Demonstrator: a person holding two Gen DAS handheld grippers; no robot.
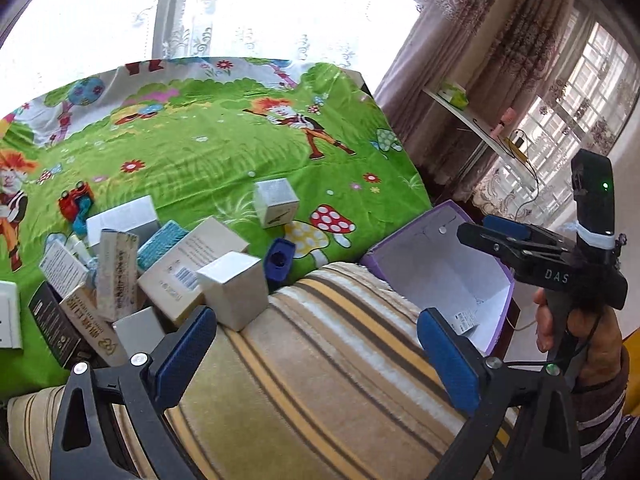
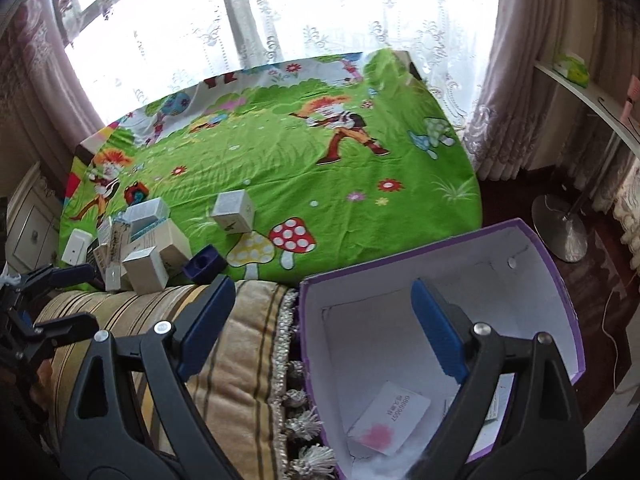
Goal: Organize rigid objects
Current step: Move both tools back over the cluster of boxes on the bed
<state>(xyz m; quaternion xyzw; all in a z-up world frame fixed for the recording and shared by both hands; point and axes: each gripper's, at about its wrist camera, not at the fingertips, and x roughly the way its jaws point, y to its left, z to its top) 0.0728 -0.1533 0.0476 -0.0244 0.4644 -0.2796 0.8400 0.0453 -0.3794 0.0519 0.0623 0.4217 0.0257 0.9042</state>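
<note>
Left wrist view: mounted behind the left gripper (image 1: 316,344), tilted downward over a striped cushion (image 1: 320,360), facing the green cartoon sheet (image 1: 208,152) and the window; box pile (image 1: 152,264) close at 9 o'clock, purple box (image 1: 440,268) at 3 o'clock. Right wrist view: behind the right gripper (image 2: 324,328), same facing, directly above the purple box (image 2: 400,320). Shared by both: sheet, pile, cushion, purple box, each other's gripper.

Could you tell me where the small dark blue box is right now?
The dark blue box lies on the green sheet, between the silver carton and the mushroom print.
</note>
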